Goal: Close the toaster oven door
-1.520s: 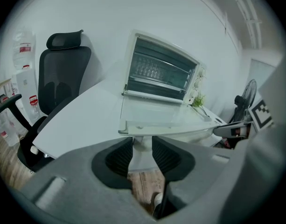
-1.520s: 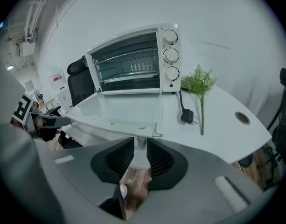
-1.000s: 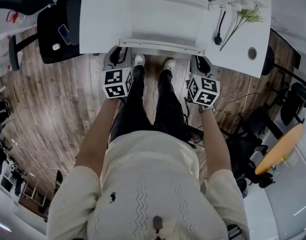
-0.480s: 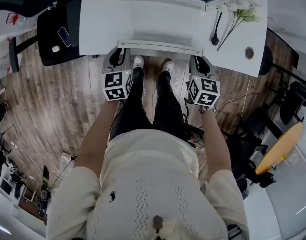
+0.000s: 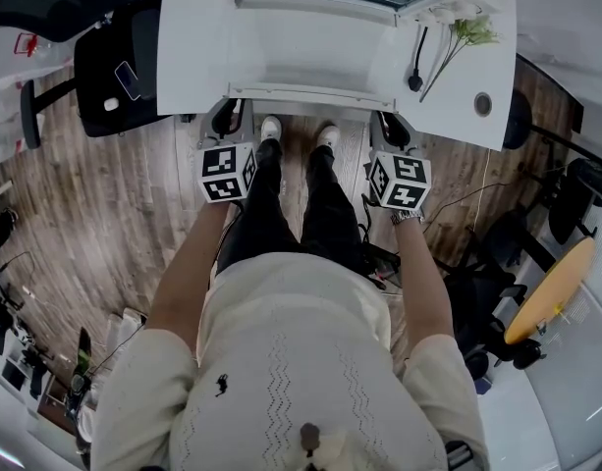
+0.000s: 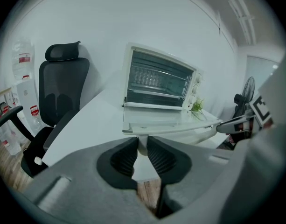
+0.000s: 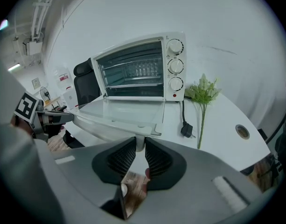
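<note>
As door [image 5: 310,55] lies flat, table edge [image 5: 190,105] seems near.

Left hand-held gripper [image 6: 142,143] now tighter on door handle [image 6: 170,129]

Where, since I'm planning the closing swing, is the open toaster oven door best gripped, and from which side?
Grip the handle along the free front edge of the door, coming from the front. The door lies flat, hinged at the toaster oven, so the handle gives most leverage. The left gripper and right gripper each clamp it near an end.
</note>
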A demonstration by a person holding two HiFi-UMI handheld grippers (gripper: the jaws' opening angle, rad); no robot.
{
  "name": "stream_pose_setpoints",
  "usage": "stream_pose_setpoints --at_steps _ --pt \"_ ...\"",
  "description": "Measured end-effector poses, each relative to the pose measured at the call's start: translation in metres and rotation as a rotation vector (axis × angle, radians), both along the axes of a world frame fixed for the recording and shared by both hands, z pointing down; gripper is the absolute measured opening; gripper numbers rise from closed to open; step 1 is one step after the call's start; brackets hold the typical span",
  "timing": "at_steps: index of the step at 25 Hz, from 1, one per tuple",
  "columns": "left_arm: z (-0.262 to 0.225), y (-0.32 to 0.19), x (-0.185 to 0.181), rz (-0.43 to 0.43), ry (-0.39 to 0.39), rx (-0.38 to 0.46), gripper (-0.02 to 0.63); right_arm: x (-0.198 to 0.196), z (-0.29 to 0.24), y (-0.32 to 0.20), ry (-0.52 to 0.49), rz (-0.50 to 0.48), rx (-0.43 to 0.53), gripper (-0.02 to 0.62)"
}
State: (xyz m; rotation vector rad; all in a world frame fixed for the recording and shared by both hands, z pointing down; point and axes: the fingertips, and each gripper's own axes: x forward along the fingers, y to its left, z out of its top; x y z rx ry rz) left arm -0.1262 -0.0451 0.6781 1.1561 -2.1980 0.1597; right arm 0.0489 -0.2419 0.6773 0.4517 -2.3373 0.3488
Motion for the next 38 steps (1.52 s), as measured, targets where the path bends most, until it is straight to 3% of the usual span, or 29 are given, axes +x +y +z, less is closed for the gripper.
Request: stream_pose_setpoints --at_steps 38 --pt "-0.038 -0.008 -0.007 0.013 -0.024 0.031 0.067 -0.008 -0.036 -0.008 0.015 -0.018 -0.034 0.075"
